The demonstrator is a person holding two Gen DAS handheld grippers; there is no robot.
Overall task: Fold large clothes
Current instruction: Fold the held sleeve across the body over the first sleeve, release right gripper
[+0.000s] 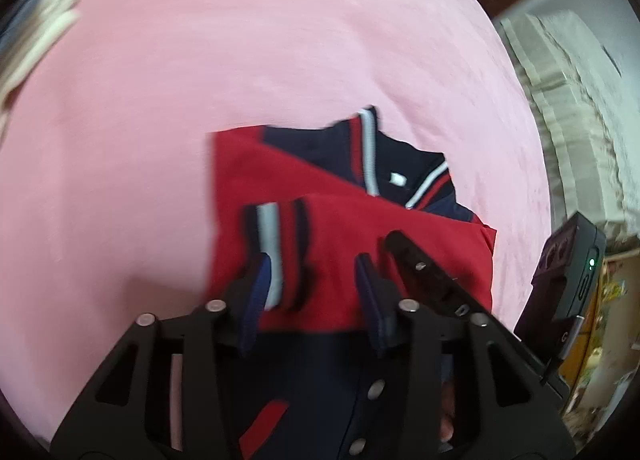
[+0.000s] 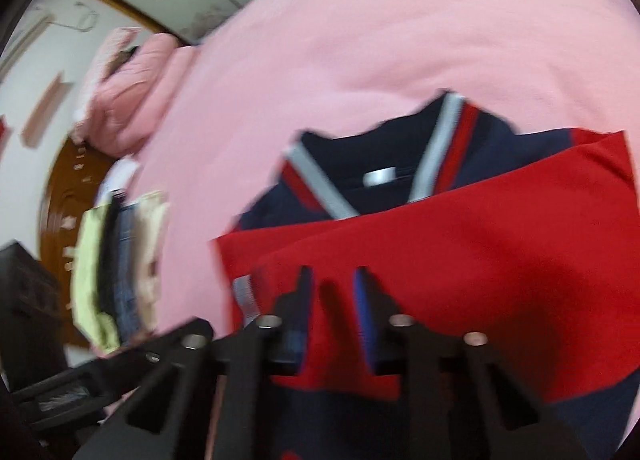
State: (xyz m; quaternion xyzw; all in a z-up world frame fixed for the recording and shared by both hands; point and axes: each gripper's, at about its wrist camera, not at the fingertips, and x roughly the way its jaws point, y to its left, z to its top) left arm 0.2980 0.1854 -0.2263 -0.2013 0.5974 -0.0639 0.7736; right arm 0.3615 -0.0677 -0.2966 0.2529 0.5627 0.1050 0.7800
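Observation:
A red and navy jacket [image 1: 332, 196] with white-striped collar and cuffs lies on the pink bed sheet [image 1: 200, 80], its red sleeves folded over the navy body. My left gripper [image 1: 314, 264] is open, its fingers either side of a red sleeve near the striped cuff [image 1: 276, 244]. The other gripper's black finger [image 1: 420, 264] shows just to its right. In the right wrist view the jacket [image 2: 460, 244] fills the lower right, and my right gripper [image 2: 334, 280] is open over the red sleeve fabric. The views are blurred.
A stack of folded clothes [image 2: 116, 260] lies at the bed's left side. Pink pillows [image 2: 128, 88] and a wooden headboard [image 2: 68, 188] are beyond it. A pale quilted surface [image 1: 572, 108] stands to the right of the bed.

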